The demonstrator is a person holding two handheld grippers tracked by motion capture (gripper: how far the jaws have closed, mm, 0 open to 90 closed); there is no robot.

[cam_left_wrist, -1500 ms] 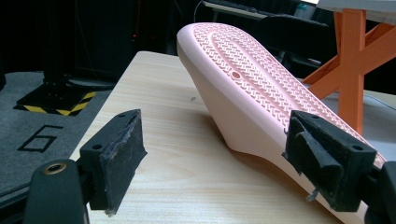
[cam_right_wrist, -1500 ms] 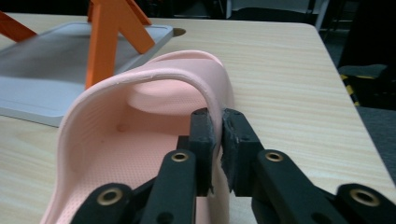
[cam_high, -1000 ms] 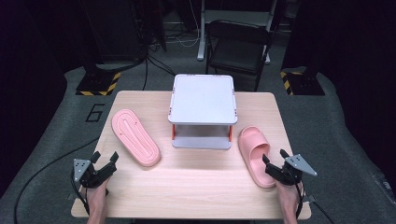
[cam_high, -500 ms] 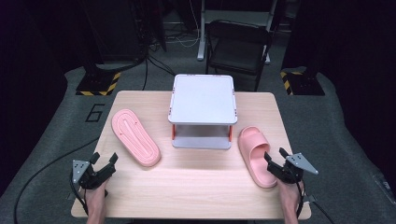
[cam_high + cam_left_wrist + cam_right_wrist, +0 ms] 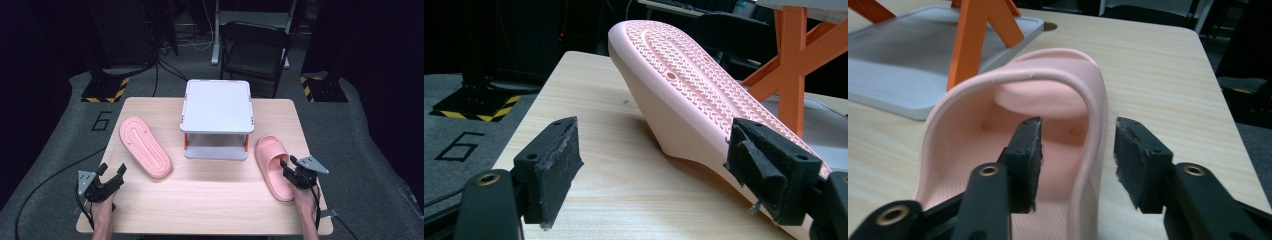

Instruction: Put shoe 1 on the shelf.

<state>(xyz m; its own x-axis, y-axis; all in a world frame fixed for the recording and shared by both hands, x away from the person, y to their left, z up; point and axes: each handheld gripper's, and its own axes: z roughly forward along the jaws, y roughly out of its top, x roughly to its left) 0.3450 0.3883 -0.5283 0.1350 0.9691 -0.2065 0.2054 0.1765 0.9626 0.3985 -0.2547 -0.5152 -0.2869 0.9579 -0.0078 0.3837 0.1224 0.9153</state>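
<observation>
Right gripper stood open astride the upright slipper's side wall at table right; closing was judged next. Left gripper was open, empty, facing the overturned slipper.

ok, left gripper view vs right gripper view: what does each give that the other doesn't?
Left gripper view: the sole-up slipper, tread facing up, ahead of the open left gripper, which touches nothing; also floor number 6.

Right gripper view: the upright slipper, with the open right gripper straddling its side wall, one jaw inside, one outside.

Both: wooden table and the orange-legged grey stand.
</observation>
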